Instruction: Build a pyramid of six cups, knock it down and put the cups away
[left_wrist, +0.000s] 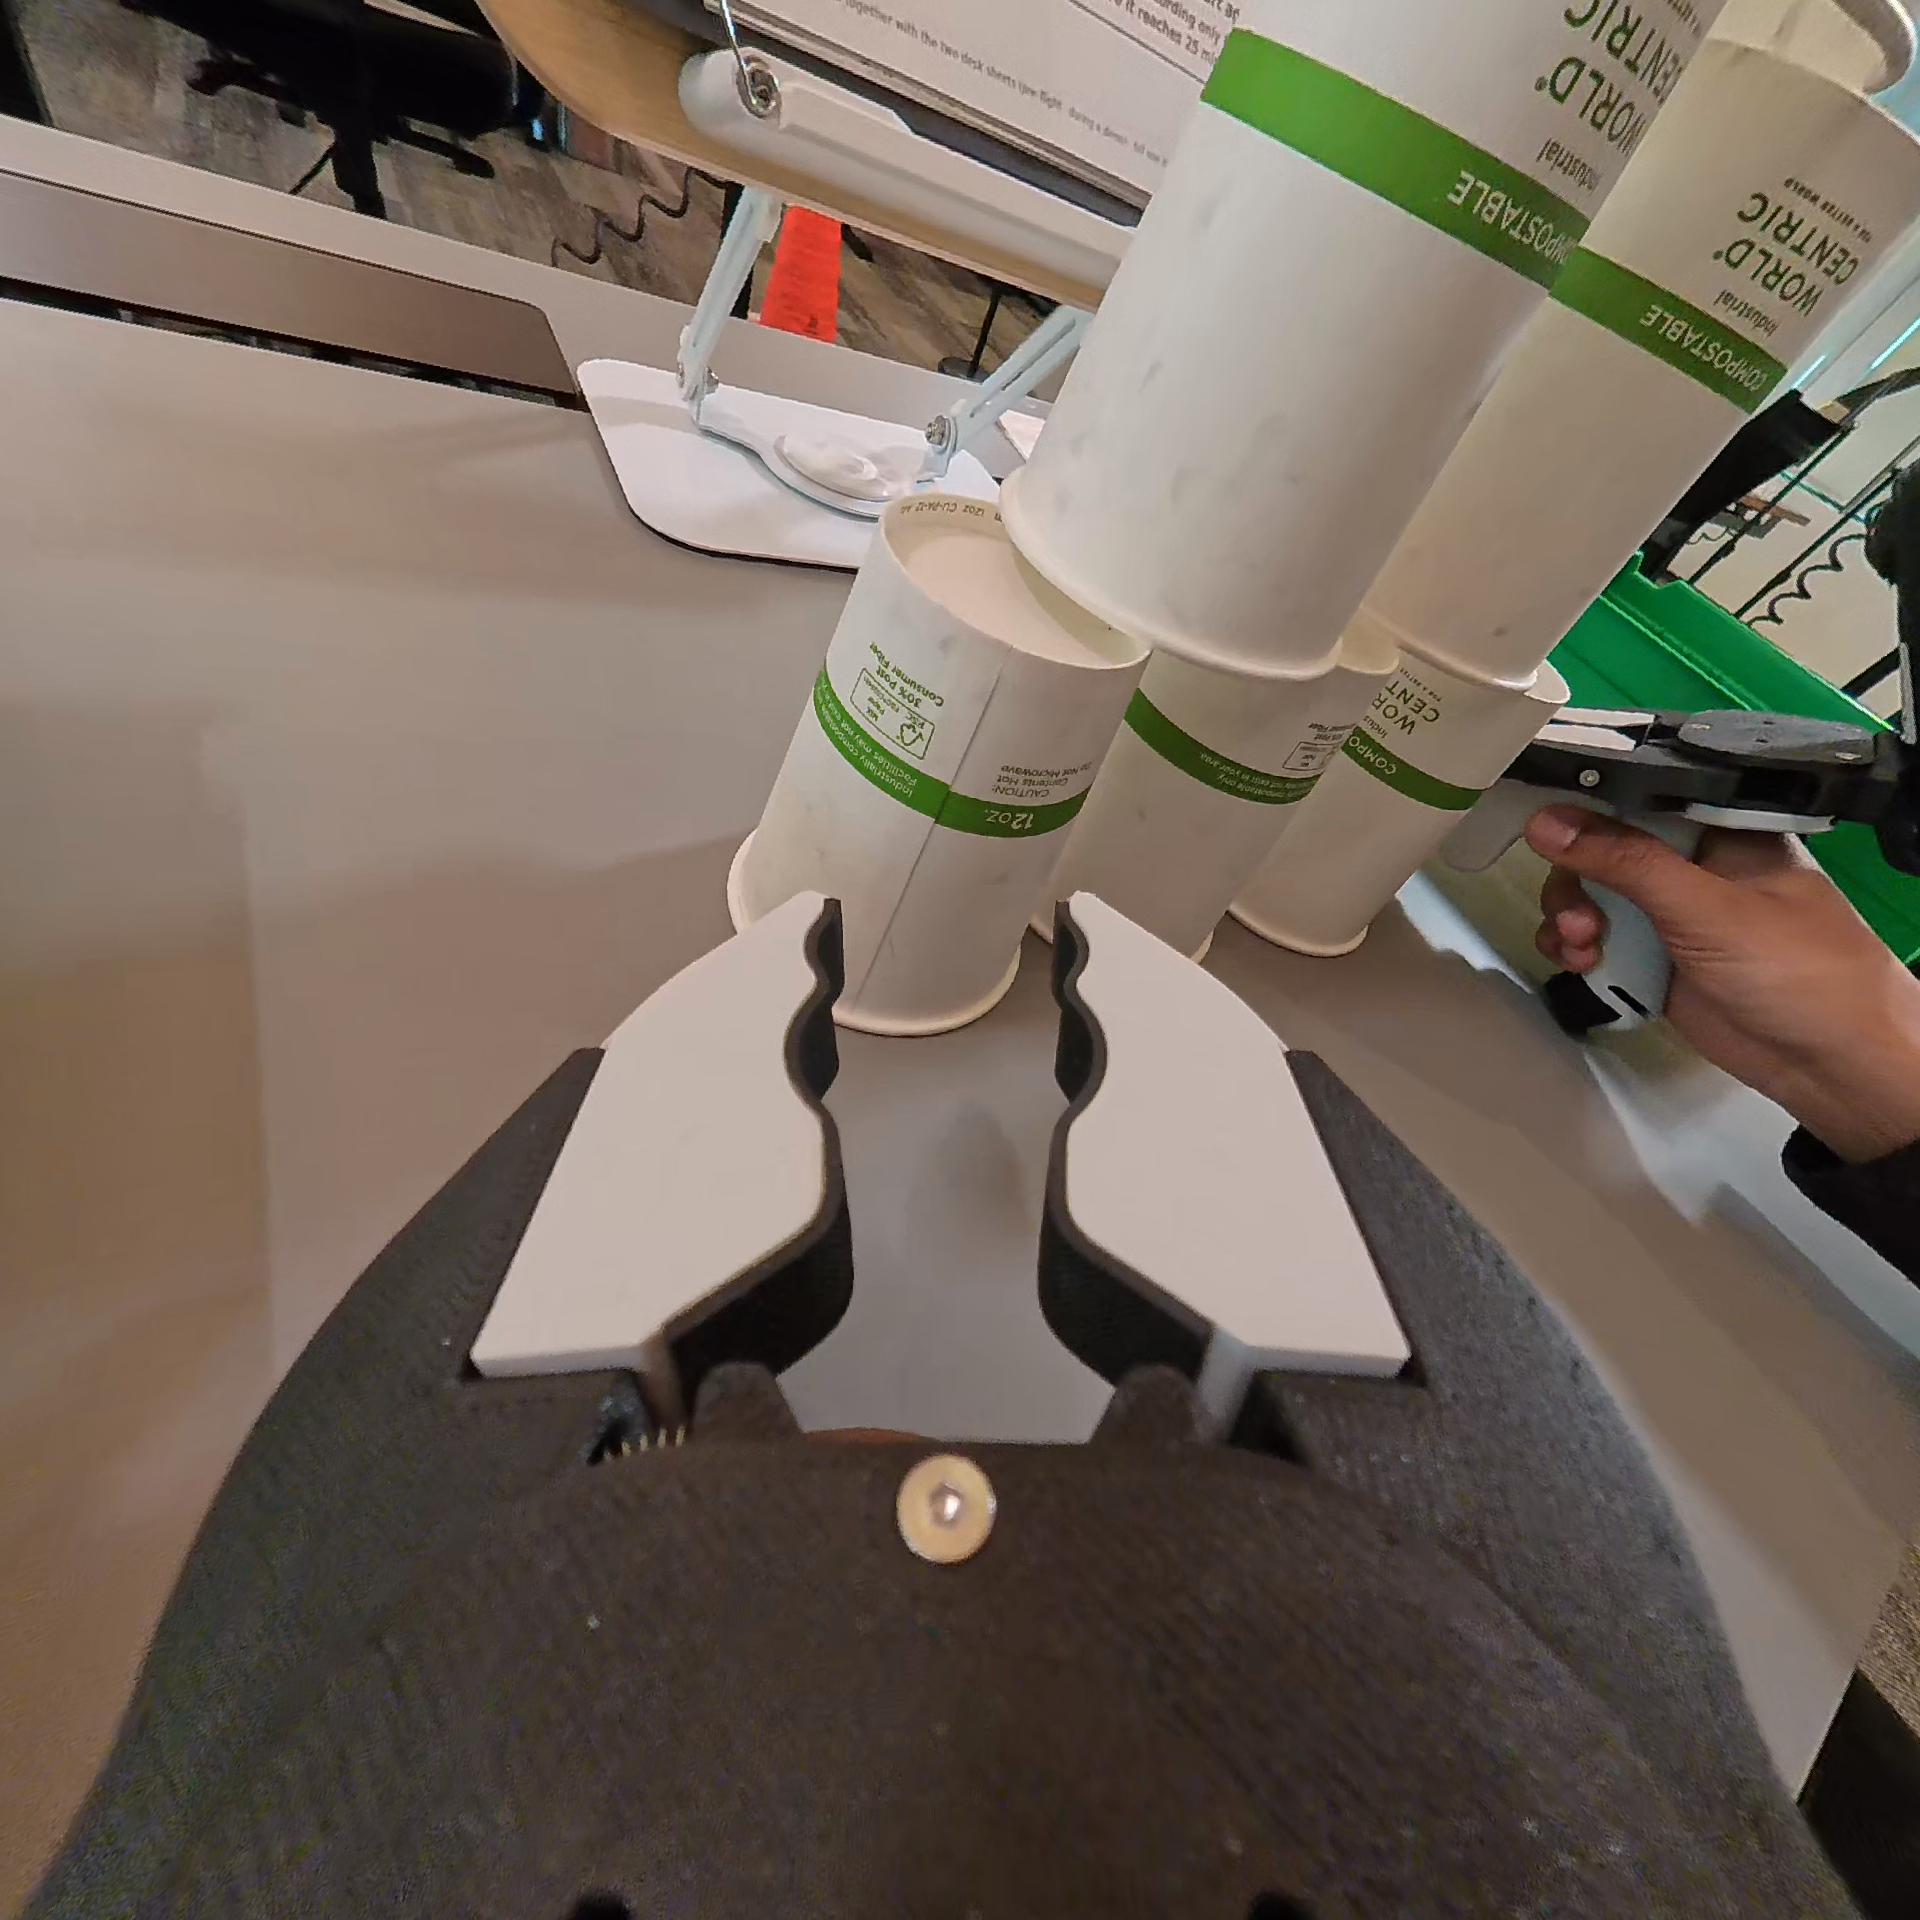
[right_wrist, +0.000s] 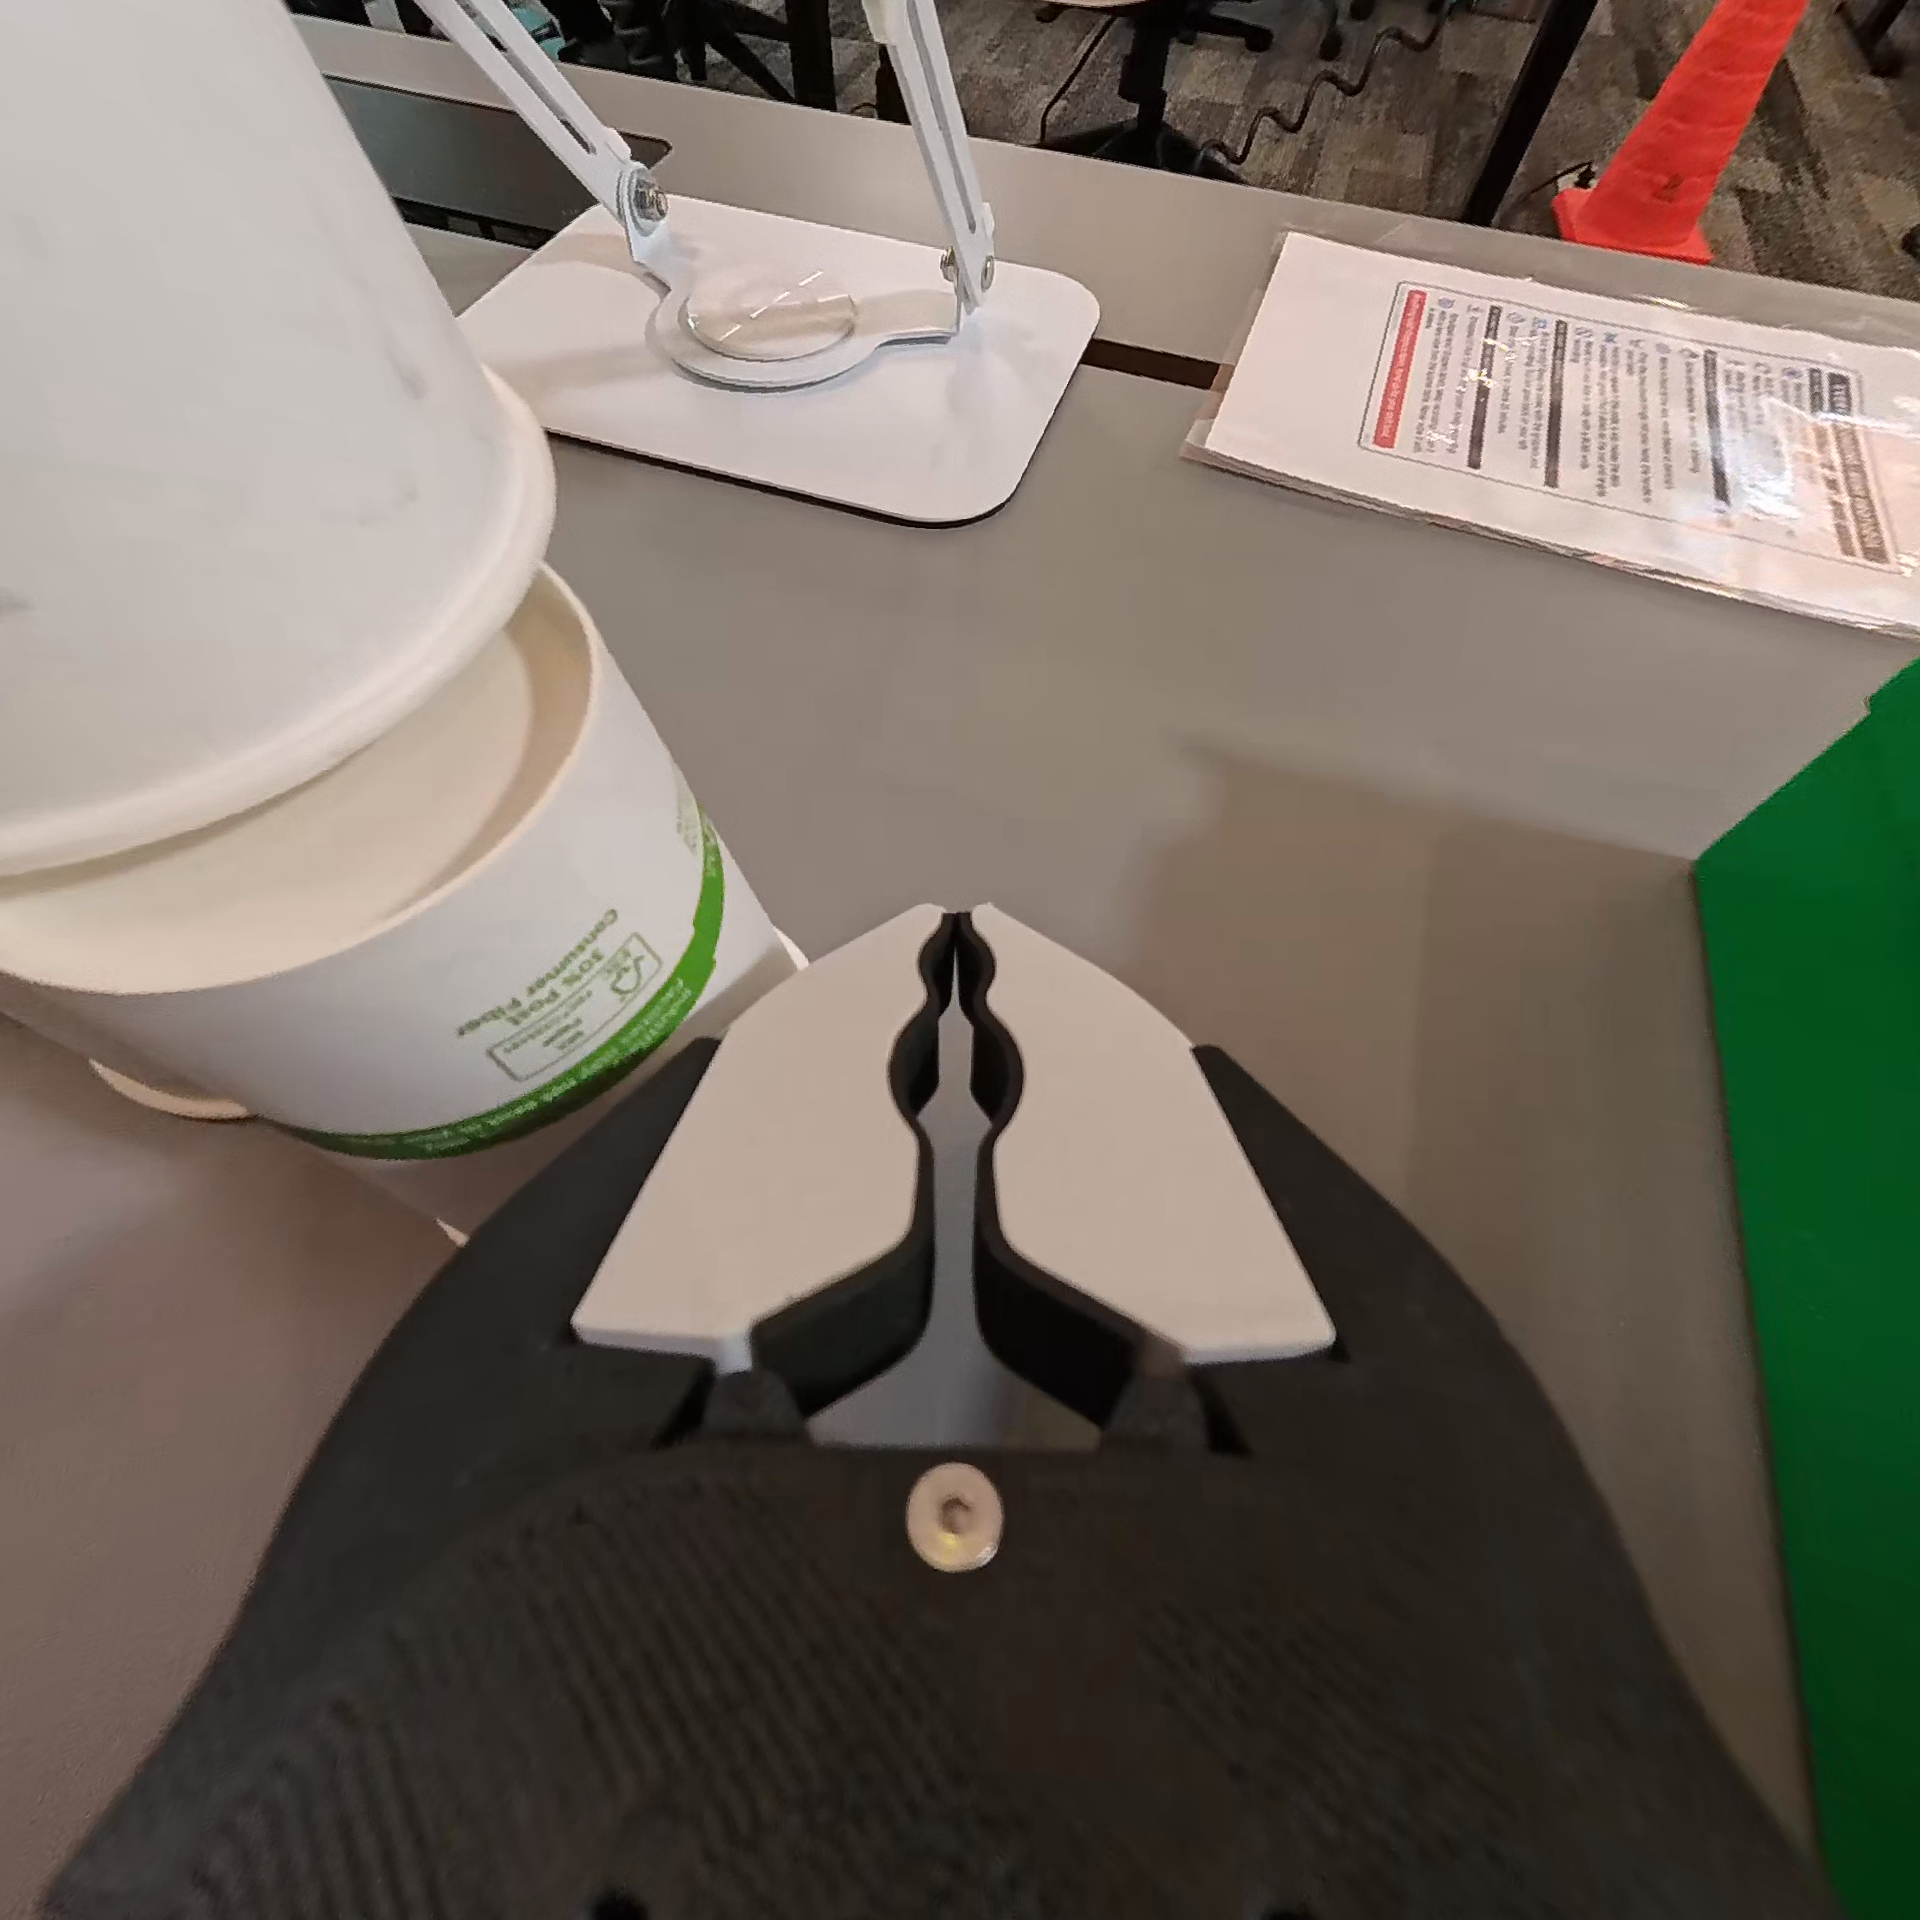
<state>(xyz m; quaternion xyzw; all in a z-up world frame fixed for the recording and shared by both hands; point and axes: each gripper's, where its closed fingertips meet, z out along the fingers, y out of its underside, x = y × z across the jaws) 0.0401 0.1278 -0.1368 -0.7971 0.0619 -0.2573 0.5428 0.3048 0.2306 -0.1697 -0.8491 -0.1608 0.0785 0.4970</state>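
Much of the stacked paper cups was cut off: in the left wrist view, two upper cups (left_wrist: 1278, 343) ran out past the top edge of the frame, and the middle bottom-row cup (left_wrist: 1164, 821) was partly hidden behind the nearest one. In the right wrist view, only one side of the upper cup (right_wrist: 208, 436) showed, filling the upper left corner, and the lower cup (right_wrist: 436, 935) beneath it was partly covered by the gripper body.

Only the left wrist view showed three upside-down cups in a row on the grey table (left_wrist: 364, 727), with two more upside-down cups resting on them. It also showed the right gripper (left_wrist: 1590, 740) off to the right, held by a hand (left_wrist: 1704, 935), its tips hidden behind the rightmost bottom cup (left_wrist: 1382, 821). Only the right wrist view showed a laminated printed sheet (right_wrist: 1558, 416) ahead and to the right of the claw, an orange cone (right_wrist: 1683, 135) beyond it, and a green panel (right_wrist: 1818, 1247) just to the right. Both views showed a white lamp base (right_wrist: 790, 384) farther ahead.

The left gripper (left_wrist: 943, 920) stood moderately open and empty, with the nearest cup (left_wrist: 935, 790) just ahead between its tips; whether a tip touched it could not be told. The right gripper (right_wrist: 954, 920) was closed to a thin slit, holding nothing, with the lower cup just to its left.
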